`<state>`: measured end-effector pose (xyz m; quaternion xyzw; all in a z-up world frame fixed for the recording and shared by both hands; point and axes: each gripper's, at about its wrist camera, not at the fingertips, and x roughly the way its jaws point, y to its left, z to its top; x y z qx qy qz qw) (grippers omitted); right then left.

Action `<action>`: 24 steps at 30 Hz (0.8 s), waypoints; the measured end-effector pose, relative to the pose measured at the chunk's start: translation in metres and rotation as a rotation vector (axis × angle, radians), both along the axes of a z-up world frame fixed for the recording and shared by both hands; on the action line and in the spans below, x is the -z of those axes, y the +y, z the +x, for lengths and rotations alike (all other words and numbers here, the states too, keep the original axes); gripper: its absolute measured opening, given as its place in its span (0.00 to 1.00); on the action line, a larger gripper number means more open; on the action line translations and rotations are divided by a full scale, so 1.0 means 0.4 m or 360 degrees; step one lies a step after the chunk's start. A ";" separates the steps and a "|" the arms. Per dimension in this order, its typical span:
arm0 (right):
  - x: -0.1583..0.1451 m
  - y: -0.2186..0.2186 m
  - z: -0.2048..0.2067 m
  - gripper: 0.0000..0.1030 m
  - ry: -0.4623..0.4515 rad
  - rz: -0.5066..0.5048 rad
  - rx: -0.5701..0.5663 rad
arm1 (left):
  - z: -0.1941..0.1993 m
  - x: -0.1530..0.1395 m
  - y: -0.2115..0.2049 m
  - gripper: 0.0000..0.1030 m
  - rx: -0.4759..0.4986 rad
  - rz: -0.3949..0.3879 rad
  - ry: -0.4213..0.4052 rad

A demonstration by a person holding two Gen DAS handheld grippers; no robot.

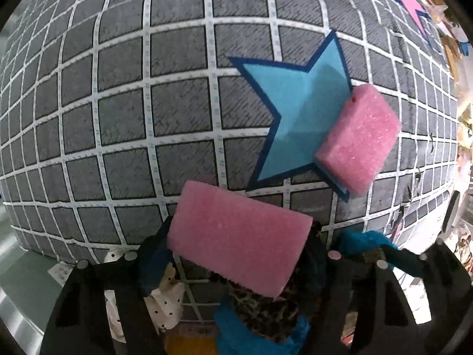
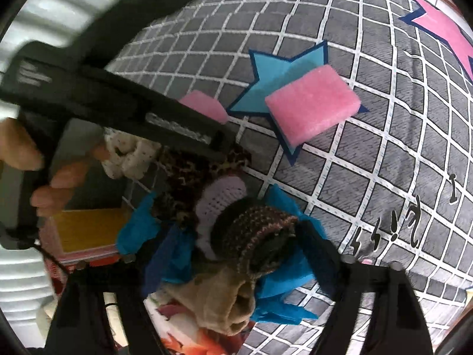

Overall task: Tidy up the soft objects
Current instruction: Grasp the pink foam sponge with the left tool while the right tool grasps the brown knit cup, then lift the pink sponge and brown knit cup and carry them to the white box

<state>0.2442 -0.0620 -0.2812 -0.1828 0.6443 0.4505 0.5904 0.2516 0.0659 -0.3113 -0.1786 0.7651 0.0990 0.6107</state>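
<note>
My left gripper (image 1: 236,254) is shut on a pink foam block (image 1: 238,241) and holds it above the near edge of the grey grid-patterned bed cover (image 1: 133,112). A second pink foam block (image 1: 359,139) lies on the lower right arm of a blue star (image 1: 298,112) on the cover; it also shows in the right wrist view (image 2: 312,103). My right gripper (image 2: 236,263) hovers open over a pile of soft things: a brown knit piece (image 2: 260,233), a tan cloth (image 2: 224,301) and blue fabric (image 2: 283,290). The left gripper's body (image 2: 124,100) crosses that view, its held block (image 2: 204,106) peeking out.
A pink star (image 2: 446,26) lies at the far right of the cover. A leopard-print cloth (image 2: 192,165), a pale knit piece (image 2: 218,198), a white dotted cloth (image 2: 127,153) and a yellow box (image 2: 88,227) crowd the near edge by the pile.
</note>
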 end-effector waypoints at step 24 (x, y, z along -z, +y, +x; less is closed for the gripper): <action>-0.114 -0.232 0.126 0.37 0.0125 0.0098 0.0557 | -0.067 -0.411 -0.075 0.73 0.0062 0.0279 -0.0534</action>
